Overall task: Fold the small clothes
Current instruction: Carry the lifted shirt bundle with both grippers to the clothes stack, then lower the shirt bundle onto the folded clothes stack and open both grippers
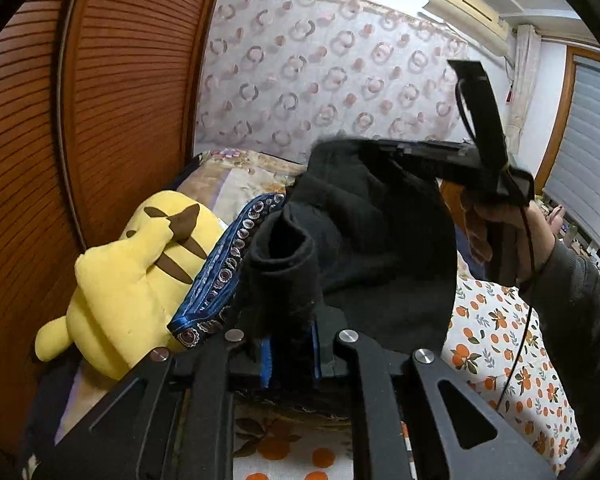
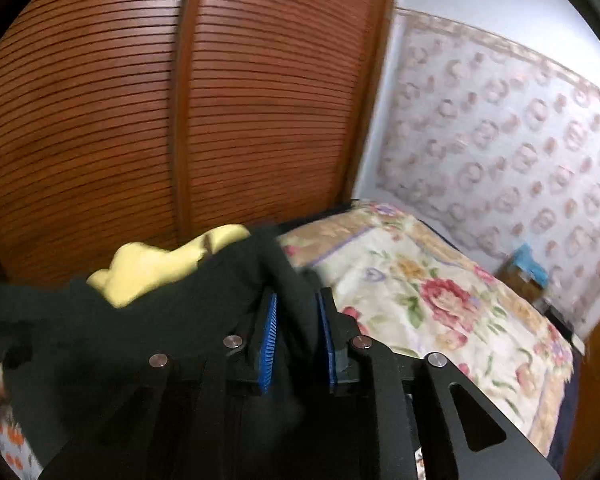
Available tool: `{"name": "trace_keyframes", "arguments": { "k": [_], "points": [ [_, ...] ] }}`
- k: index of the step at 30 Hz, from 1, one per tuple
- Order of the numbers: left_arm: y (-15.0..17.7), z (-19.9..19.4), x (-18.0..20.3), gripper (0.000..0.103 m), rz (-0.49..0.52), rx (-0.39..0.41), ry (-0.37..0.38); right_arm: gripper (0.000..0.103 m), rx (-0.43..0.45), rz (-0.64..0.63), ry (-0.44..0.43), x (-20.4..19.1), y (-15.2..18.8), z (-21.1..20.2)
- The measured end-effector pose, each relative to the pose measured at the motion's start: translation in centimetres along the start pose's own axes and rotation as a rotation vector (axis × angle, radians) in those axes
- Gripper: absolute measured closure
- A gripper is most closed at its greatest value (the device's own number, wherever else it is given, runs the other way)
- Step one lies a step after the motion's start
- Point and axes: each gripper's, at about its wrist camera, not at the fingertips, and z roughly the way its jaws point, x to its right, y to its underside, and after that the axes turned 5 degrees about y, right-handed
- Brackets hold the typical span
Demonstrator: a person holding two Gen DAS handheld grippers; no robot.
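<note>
Both views are evenly lit by soft indoor light, brightest at 1 to 2 o'clock on the pale wall [image 1: 340, 80], with no hard shadows or glare. The right wrist view is smeared by motion blur throughout. Fisheye bending curves the wardrobe slats [image 2: 140, 120]; black vignette fills every corner.

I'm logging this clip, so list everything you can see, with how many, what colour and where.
garment: one, black, held up between both claws over the bed
plush toy: one, yellow with brown stripes, lying by the wardrobe
trim band: one, blue with round studs, against the plush toy
bedsheet: one, white with an orange fruit print, under the garment
quilt: one, cream with flowers, at the head of the bed
wardrobe: one, brown, slatted doors, beside the bed
air conditioner: one, cream, high on the wall
left claw: shut on the garment
right claw: shut on the garment
</note>
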Motion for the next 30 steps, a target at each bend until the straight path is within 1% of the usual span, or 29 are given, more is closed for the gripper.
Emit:
{"name": "trace_keyframes", "arguments": {
  "k": [2, 3, 4, 5, 7, 8, 9, 10, 11, 12, 13, 14, 17, 19, 23, 26, 28, 30],
  "points": [
    [0.3, -0.3, -0.1, 0.079, -0.002, -0.002, -0.006, 0.06, 0.024, 0.065, 0.025, 1.8, -0.3, -0.3],
    [0.2, -0.1, -0.5, 0.075, 0.0, -0.001, -0.01, 0.057, 0.041, 0.078, 0.034, 2.6, -0.3, -0.6],
    [0.1, -0.2, -0.4, 0.066, 0.003, 0.003, -0.012, 0.054, 0.054, 0.082, 0.048, 3.2, -0.3, -1.0],
    [0.1, -0.5, -0.4, 0.059, 0.006, 0.011, -0.012, 0.053, 0.063, 0.082, 0.049, 3.5, -0.1, -1.6],
    [0.1, -1.0, -0.3, 0.055, 0.021, 0.037, -0.021, 0.053, 0.065, 0.082, 0.011, 3.0, 0.5, -2.5],
    [0.1, -1.5, -0.3, 0.045, 0.027, 0.046, -0.029, 0.053, 0.06, 0.078, -0.016, 2.6, 1.0, -2.9],
    [0.1, -1.9, -0.3, 0.037, 0.03, 0.065, -0.033, 0.053, 0.058, 0.073, -0.036, 1.8, 1.8, -3.3],
    [0.1, -2.2, -0.4, 0.022, 0.028, 0.083, -0.03, 0.053, 0.055, 0.071, -0.058, 1.5, 2.1, -3.4],
    [0.0, -2.3, -0.6, 0.018, 0.026, 0.094, -0.028, 0.052, 0.049, 0.069, -0.078, 1.2, 3.2, -4.1],
    [-0.1, -2.5, -0.6, 0.018, 0.028, 0.099, -0.027, 0.052, 0.038, 0.065, -0.102, 1.0, 3.7, -3.9],
    [-0.2, -2.4, -0.7, 0.017, 0.031, 0.096, -0.029, 0.052, 0.029, 0.062, -0.115, 2.0, 4.2, -4.4],
    [-0.3, -2.5, -0.7, 0.017, 0.035, 0.096, -0.031, 0.05, 0.016, 0.057, -0.122, 2.1, 4.5, -4.3],
    [-0.4, -2.8, -0.5, 0.017, 0.049, 0.096, -0.067, 0.042, 0.0, 0.058, -0.111, 2.6, 4.7, -4.2],
    [-0.4, -2.9, -0.5, 0.017, 0.056, 0.099, -0.074, 0.04, -0.01, 0.086, -0.113, 3.4, 4.3, -2.9],
    [-0.3, -3.7, 0.1, 0.017, 0.066, 0.107, -0.081, 0.039, -0.035, 0.099, -0.086, 3.9, 5.0, -1.6],
    [-0.2, -4.2, 0.6, 0.017, 0.087, 0.112, -0.087, 0.039, -0.026, 0.117, -0.085, 4.0, 4.4, -2.8],
    [-0.2, -4.4, 0.8, 0.017, 0.095, 0.117, -0.087, 0.039, -0.024, 0.119, -0.068, 3.9, 4.3, -3.8],
    [-0.1, -4.8, 1.2, 0.017, 0.093, 0.127, -0.084, 0.039, -0.015, 0.128, -0.056, 3.6, 4.7, -6.0]
  ]
}}
